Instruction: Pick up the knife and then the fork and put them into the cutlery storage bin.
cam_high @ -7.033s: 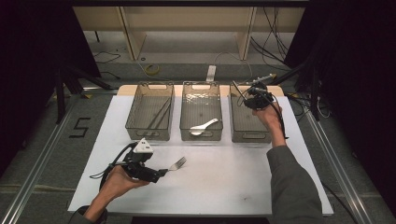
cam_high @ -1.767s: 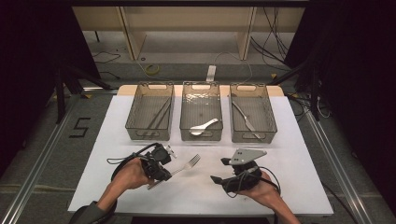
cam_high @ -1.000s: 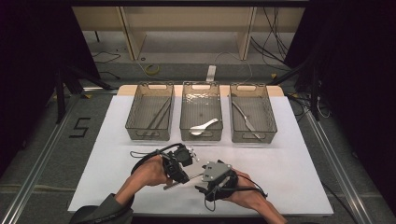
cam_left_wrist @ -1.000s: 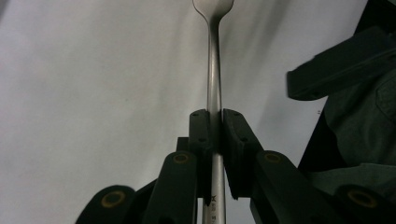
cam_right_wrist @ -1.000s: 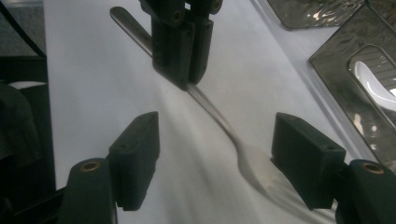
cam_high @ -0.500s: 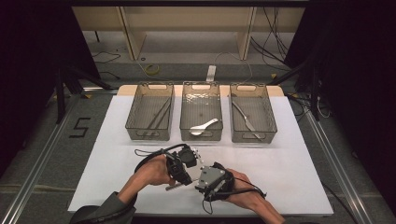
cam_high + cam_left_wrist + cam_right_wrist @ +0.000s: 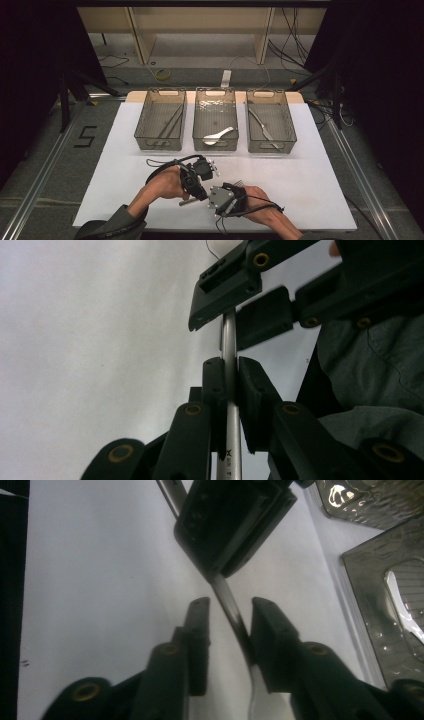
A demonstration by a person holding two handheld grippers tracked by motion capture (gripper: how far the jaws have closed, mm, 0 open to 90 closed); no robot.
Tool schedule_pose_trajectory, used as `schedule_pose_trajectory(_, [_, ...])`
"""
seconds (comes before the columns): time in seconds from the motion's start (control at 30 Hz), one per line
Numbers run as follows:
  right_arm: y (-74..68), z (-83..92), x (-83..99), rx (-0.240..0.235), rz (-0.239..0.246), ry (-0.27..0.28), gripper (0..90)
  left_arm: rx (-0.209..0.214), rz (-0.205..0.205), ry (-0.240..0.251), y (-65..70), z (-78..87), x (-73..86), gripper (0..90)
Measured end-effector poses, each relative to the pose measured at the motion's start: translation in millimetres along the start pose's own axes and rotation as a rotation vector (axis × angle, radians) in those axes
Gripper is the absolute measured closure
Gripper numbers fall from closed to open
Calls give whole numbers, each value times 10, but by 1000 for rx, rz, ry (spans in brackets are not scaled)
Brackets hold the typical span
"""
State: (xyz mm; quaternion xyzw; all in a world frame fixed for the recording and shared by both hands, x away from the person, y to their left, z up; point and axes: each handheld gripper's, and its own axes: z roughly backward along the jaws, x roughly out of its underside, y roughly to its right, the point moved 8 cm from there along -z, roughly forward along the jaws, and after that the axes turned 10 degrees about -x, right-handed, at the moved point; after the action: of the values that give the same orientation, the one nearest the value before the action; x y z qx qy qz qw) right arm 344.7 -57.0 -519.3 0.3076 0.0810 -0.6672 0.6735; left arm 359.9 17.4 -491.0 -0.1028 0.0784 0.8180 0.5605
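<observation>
A metal fork (image 7: 187, 202) is held above the white mat near the front edge. My left gripper (image 7: 199, 191) is shut on the fork's handle (image 7: 229, 340), its pads pressed on both sides of it. My right gripper (image 7: 214, 190) faces it from the right, and its jaws have just been closing around the fork's neck (image 7: 231, 611). In the right gripper view the neck lies against the right pad (image 7: 267, 625), while a gap stays at the left pad (image 7: 199, 625). The right gripper's jaws also show beyond the left gripper (image 7: 229, 371), around the same handle.
Three clear trays stand in a row at the back of the mat: the left tray (image 7: 157, 145) holds thin dark utensils, the middle tray (image 7: 215, 146) a white spoon (image 7: 218, 135), the right tray (image 7: 272, 147) a metal knife (image 7: 263, 127). Both forearms come in from the bottom.
The right hand has come from the right tray to the front and closed in on the left gripper. Its jaws have narrowed around the fork. The left gripper has kept its hold.
</observation>
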Motion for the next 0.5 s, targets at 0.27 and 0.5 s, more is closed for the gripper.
schedule_pose_trajectory(0.27, [-19,3,34,7,119,-52,878,5,-2,42,-5,26,-35,832])
schedule_pose_trajectory(0.5, [9,40,75,-12,104,-53,883,-5,26,95,-45,50,-71,749])
